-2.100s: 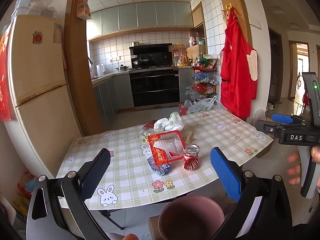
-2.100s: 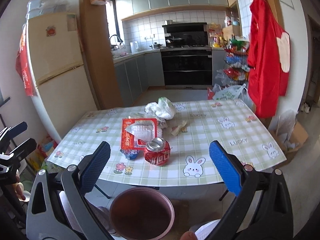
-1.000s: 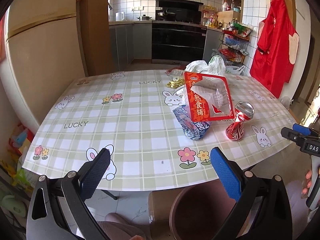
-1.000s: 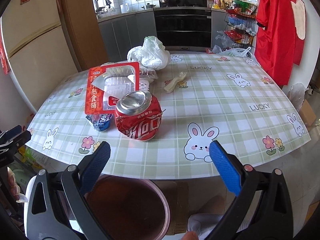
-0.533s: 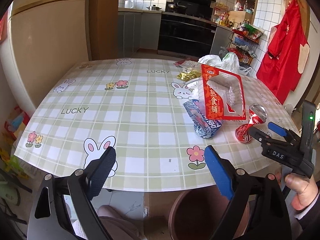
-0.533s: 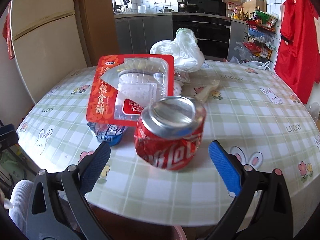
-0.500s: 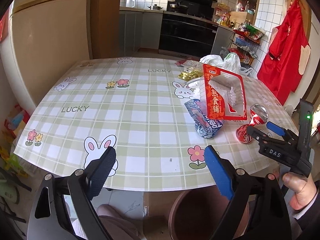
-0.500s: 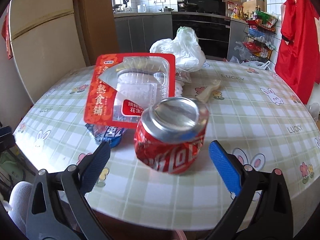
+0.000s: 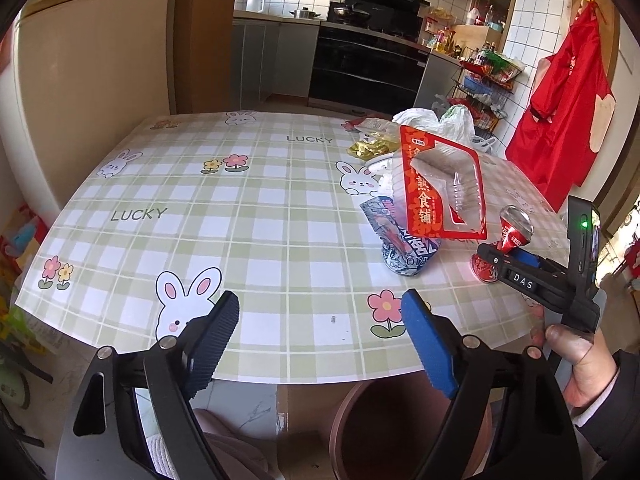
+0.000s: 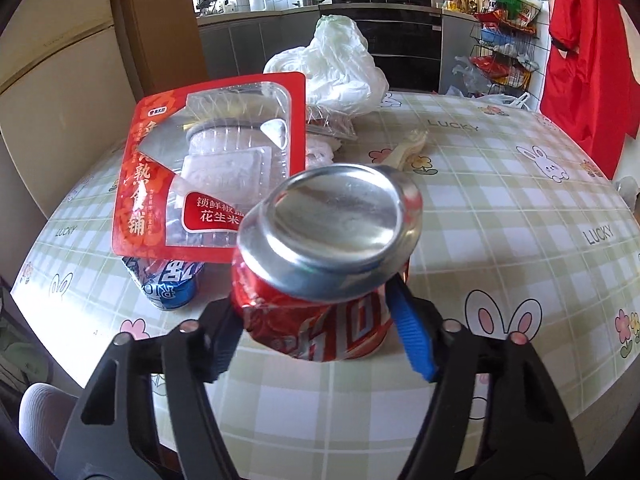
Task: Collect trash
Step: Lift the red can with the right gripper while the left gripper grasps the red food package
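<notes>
A crushed red soda can (image 10: 320, 280) stands on the checked table (image 10: 520, 240). My right gripper (image 10: 316, 328) is closed around its lower body, one pad on each side; it also shows in the left wrist view (image 9: 504, 264) at the can (image 9: 514, 232). Behind the can stands a red-and-clear plastic snack tray (image 10: 208, 168) leaning on a blue crumpled wrapper (image 10: 168, 280). My left gripper (image 9: 320, 344) is open and empty at the table's near edge. A brown trash bin (image 9: 400, 432) sits on the floor below it.
A white plastic bag (image 10: 332, 68), a clear wrapper and a cream scrap (image 10: 408, 152) lie farther back on the table. A gold wrapper (image 9: 368, 146) lies near them. A fridge (image 9: 80, 80) stands left; a red apron (image 9: 560, 120) hangs right.
My right gripper has moved in to the red can and closed its pads on it. My left gripper has narrowed a little and stayed near the table's front edge.
</notes>
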`<state>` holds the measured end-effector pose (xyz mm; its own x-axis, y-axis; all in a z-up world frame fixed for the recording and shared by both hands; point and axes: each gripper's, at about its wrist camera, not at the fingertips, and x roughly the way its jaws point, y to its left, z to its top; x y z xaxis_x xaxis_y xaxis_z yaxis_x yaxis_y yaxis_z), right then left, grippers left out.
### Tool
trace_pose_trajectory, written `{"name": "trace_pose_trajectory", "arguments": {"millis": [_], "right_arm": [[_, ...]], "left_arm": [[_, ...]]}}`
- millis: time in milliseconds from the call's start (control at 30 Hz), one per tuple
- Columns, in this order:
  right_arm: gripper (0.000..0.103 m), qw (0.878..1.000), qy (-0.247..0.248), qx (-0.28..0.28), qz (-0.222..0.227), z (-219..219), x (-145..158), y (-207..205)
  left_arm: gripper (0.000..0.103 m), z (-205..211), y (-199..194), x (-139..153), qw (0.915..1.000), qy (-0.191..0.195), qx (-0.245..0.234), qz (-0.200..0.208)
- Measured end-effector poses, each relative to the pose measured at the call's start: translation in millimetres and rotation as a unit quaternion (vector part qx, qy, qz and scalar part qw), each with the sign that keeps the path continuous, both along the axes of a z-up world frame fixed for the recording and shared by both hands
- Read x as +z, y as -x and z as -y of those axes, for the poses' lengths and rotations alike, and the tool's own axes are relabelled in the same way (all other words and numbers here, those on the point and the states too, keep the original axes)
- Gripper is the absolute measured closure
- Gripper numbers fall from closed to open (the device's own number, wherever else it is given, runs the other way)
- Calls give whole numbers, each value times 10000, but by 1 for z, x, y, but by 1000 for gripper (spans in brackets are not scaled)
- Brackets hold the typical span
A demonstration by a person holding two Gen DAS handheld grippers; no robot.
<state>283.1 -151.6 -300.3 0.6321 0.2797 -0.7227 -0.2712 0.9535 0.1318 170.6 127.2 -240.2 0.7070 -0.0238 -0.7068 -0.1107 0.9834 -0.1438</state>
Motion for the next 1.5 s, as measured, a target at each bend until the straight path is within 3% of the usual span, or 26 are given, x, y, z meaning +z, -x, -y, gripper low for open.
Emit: {"name": "trace_pose_trajectory", "arguments": {"millis": [133, 300, 467, 633, 733, 800, 833, 933, 1267, 1500], "right_arm": [[55, 9997, -197, -110, -33, 14, 0, 6], [83, 9993, -275, -261, -50, 32, 1, 16], [92, 9985, -311, -436, 54, 50, 6, 24], [92, 9981, -347, -506, -7, 57, 4, 21], [76, 9984, -305, -480, -35, 54, 1, 17], [73, 9982, -324, -495, -23, 54, 0, 14], [74, 9982, -350, -490, -18, 53, -1, 13], [91, 9984, -338, -451, 43, 53, 0, 13], [92, 9950, -773, -590, 247, 79, 16, 21], [92, 9928, -923, -647, 402, 94, 32, 29]], "left_arm": [[22, 5, 0, 1, 10000, 40, -67, 22], [22, 10, 0, 0, 9999, 63, -146, 9], [23, 12, 2, 2, 9998, 120, -182, 30], [23, 18, 2, 0, 9996, 141, -264, 9], [23, 21, 2, -2, 9994, 180, -300, -16], [23, 22, 1, -2, 9993, 171, -320, -21], [23, 23, 1, -2, 9993, 168, -329, -22], [23, 23, -2, -3, 9993, 181, -334, -34], [23, 35, -38, -2, 9969, 467, -636, -24], [28, 53, -97, 3, 9928, 852, -829, 118]]}}
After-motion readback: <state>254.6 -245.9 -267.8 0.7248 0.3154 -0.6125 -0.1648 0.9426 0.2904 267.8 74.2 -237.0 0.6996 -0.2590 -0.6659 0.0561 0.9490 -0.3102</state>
